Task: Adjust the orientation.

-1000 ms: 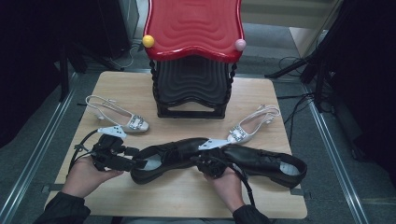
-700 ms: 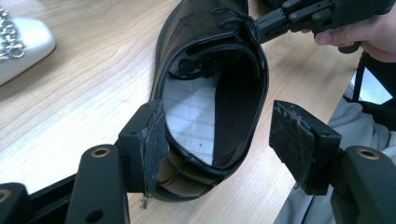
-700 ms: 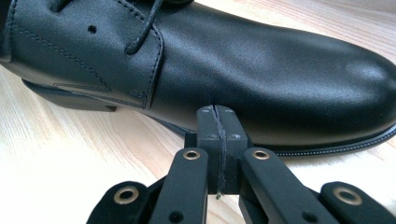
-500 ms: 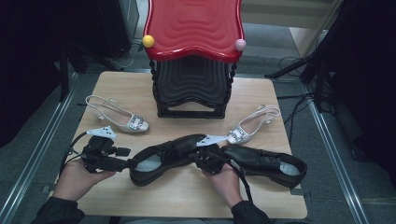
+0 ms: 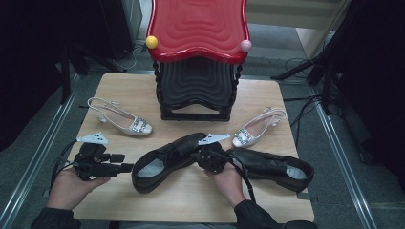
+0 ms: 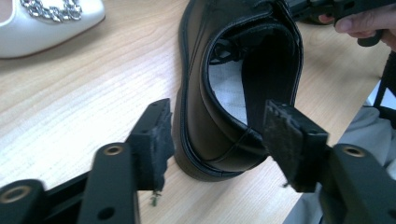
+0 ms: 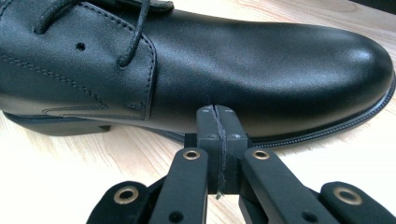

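Two black lace-up shoes lie on the wooden table [image 5: 267, 102]. The left black shoe [image 5: 165, 160] has its heel [image 6: 219, 154] between the jaws of my left gripper [image 5: 126, 167] [image 6: 219, 123]. Those jaws have just been closing and stand open, with small gaps between each pad and the leather. My right gripper [image 5: 210, 155] [image 7: 217, 123] is shut with nothing in it, its tips against the side of that shoe's toe [image 7: 299, 70]. The right black shoe [image 5: 274, 167] lies to its right, toe pointing left.
A red stool top [image 5: 198, 24] on stacked black stools [image 5: 196, 88] stands at the table's back. A white slingback shoe [image 5: 126, 121] [image 6: 51, 21] lies at the left, another [image 5: 255, 129] at the right. Cables trail from both grippers.
My left hand has drawn its gripper leftward and a little toward the near edge, and its jaws have narrowed around the heel. The right hand and both black shoes have stayed put.
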`<state>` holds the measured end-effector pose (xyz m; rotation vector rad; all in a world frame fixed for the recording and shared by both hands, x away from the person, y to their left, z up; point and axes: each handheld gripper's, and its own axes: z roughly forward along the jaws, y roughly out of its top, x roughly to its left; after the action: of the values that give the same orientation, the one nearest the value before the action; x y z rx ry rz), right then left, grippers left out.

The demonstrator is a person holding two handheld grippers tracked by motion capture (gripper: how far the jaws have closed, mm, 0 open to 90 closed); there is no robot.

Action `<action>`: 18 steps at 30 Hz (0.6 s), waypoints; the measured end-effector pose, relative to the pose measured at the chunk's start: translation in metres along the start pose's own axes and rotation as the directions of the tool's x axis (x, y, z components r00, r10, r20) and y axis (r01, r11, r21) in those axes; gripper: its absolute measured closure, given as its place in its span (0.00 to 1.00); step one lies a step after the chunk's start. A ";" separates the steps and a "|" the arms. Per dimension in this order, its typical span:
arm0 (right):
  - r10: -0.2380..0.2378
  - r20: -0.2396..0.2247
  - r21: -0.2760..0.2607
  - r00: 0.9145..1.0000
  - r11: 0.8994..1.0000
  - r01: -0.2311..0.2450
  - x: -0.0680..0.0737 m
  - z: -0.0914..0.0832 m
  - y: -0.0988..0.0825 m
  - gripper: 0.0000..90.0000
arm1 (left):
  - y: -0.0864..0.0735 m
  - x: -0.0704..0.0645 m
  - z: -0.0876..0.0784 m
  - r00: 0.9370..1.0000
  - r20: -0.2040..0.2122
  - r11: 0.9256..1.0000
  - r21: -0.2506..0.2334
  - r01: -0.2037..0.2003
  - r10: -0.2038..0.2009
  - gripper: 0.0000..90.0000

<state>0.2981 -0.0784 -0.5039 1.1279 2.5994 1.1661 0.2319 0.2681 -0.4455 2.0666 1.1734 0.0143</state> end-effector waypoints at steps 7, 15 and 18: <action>-0.001 -0.002 0.007 1.000 1.000 0.001 -0.001 0.005 0.006 1.00 | -0.004 0.005 -0.001 1.000 -0.026 1.000 -0.023 0.016 -0.017 0.67; -0.006 -0.015 0.011 1.000 1.000 0.007 -0.004 0.012 0.013 1.00 | 0.000 0.005 0.009 0.999 -0.034 1.000 -0.018 0.019 -0.020 0.90; -0.018 -0.016 0.009 1.000 1.000 0.018 -0.004 0.014 0.015 1.00 | 0.000 0.007 0.015 1.000 -0.016 1.000 -0.008 0.010 -0.010 0.94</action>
<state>0.3153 -0.0657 -0.5047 1.0996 2.6242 1.1657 0.2409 0.2649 -0.4587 2.0575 1.1912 0.0306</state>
